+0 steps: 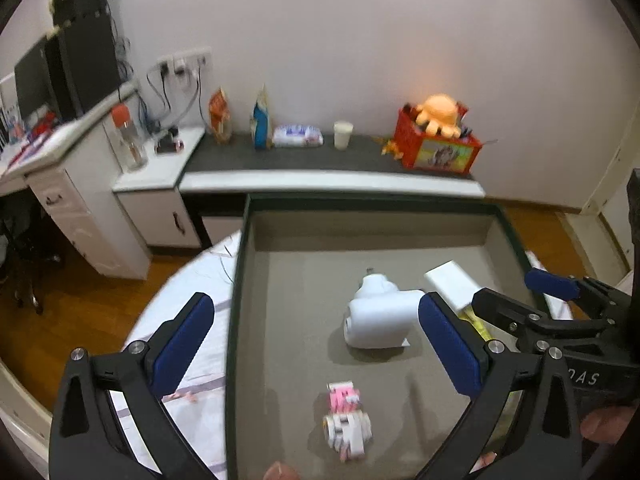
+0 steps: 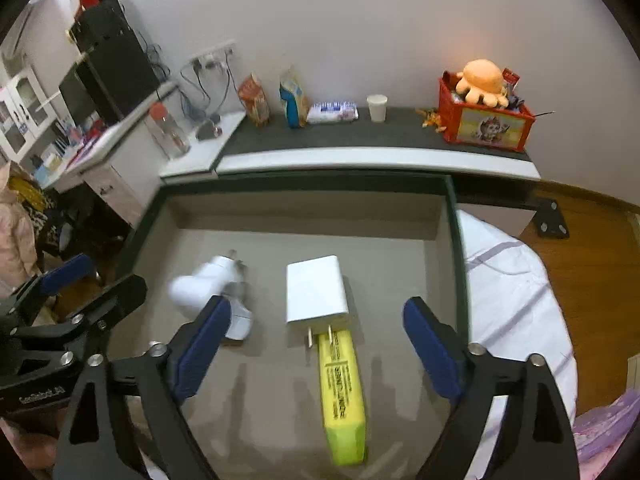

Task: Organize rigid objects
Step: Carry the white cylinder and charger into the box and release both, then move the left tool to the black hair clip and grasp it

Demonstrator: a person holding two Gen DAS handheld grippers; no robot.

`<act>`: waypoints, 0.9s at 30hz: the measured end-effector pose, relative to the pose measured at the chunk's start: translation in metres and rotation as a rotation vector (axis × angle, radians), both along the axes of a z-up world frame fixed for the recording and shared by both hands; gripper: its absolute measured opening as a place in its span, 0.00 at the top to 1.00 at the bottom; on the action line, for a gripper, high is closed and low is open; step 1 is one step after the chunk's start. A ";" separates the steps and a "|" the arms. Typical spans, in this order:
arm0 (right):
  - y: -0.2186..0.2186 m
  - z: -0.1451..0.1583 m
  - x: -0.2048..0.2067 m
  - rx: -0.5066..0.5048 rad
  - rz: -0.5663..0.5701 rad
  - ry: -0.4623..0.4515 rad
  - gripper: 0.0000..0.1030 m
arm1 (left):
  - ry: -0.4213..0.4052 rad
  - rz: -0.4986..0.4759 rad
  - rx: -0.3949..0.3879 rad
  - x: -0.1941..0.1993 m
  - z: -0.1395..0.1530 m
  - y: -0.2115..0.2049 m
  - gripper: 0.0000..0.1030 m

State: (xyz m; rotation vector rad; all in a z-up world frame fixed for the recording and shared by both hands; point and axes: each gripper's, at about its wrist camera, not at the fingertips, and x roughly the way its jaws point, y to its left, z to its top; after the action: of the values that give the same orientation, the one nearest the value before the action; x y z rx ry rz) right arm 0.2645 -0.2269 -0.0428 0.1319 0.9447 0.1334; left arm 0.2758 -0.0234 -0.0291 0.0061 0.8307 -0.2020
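The right tongs (image 2: 316,344) hang spread wide and empty over a shallow grey tray (image 2: 454,216) with a dark rim. Between the blue pads (image 2: 430,354) lies a white plug adapter (image 2: 316,290), its two prongs touching the end of a yellow box (image 2: 342,396). A blurred white charger (image 2: 208,286) lies to the left, beside the left tongs (image 2: 92,280), which also gape open.

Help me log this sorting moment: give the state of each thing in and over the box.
left claw: open, empty
right claw: open, empty
white charger: flat, prongs toward camera
yellow box: lying flat
white adapter: on its side
pink toy: lying, blurred
grey box: open-topped
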 end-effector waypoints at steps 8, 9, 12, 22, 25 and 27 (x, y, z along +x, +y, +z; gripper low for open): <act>-0.006 0.040 -0.061 0.059 -0.007 -0.114 0.00 | -0.109 0.021 0.025 -0.067 0.046 0.010 0.00; -0.006 0.043 -0.069 0.063 -0.008 -0.123 0.00 | -0.118 0.016 0.021 -0.077 0.050 0.011 0.00; -0.009 0.053 -0.098 0.073 -0.016 -0.152 0.00 | -0.147 0.015 0.019 -0.104 0.058 0.015 0.00; -0.024 0.051 -0.198 0.077 -0.061 -0.190 0.00 | -0.157 0.026 0.036 -0.192 0.046 0.031 0.00; -0.029 0.040 -0.219 0.058 -0.080 -0.167 0.00 | -0.151 0.044 0.041 -0.210 0.035 0.037 0.00; -0.032 0.032 -0.228 0.061 -0.090 -0.152 0.00 | -0.133 0.056 0.033 -0.221 0.025 0.042 0.00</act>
State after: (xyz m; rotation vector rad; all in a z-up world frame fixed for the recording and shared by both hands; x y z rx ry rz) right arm 0.0369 -0.2586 -0.0111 0.2171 0.7823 0.0872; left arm 0.0547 0.0184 -0.0043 0.0267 0.7009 -0.1341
